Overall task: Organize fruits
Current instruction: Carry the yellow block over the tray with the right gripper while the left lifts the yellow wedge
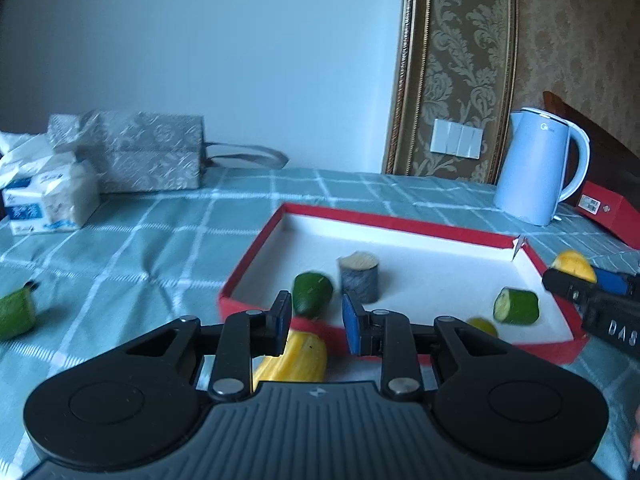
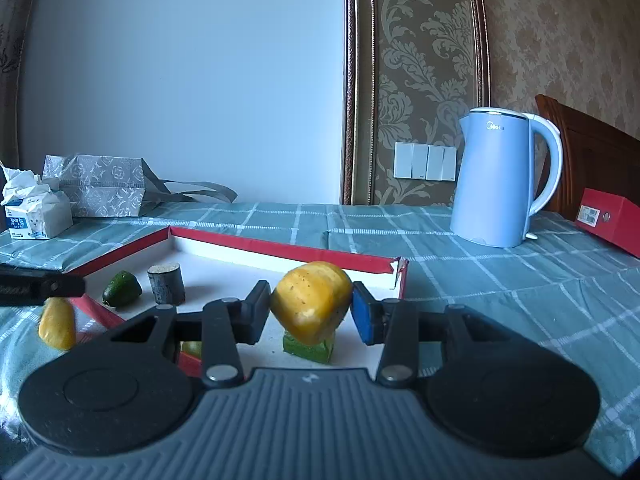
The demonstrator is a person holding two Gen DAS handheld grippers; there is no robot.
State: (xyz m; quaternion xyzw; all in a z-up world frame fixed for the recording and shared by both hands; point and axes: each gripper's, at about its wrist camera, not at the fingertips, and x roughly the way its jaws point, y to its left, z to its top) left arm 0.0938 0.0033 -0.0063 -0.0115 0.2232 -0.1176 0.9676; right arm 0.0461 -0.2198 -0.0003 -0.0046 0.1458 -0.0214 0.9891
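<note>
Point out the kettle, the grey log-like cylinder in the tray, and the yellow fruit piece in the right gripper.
kettle [image 2: 496, 184]: right wrist view, middle of its blue body.
grey cylinder [image 1: 359, 282]: left wrist view, its side wall.
yellow fruit piece [image 2: 310, 300]: right wrist view, its front face.

Reads "Midea", faintly, on the blue kettle [image 2: 500, 176] at far right; "DAS" on the right gripper [image 1: 592, 296].
</note>
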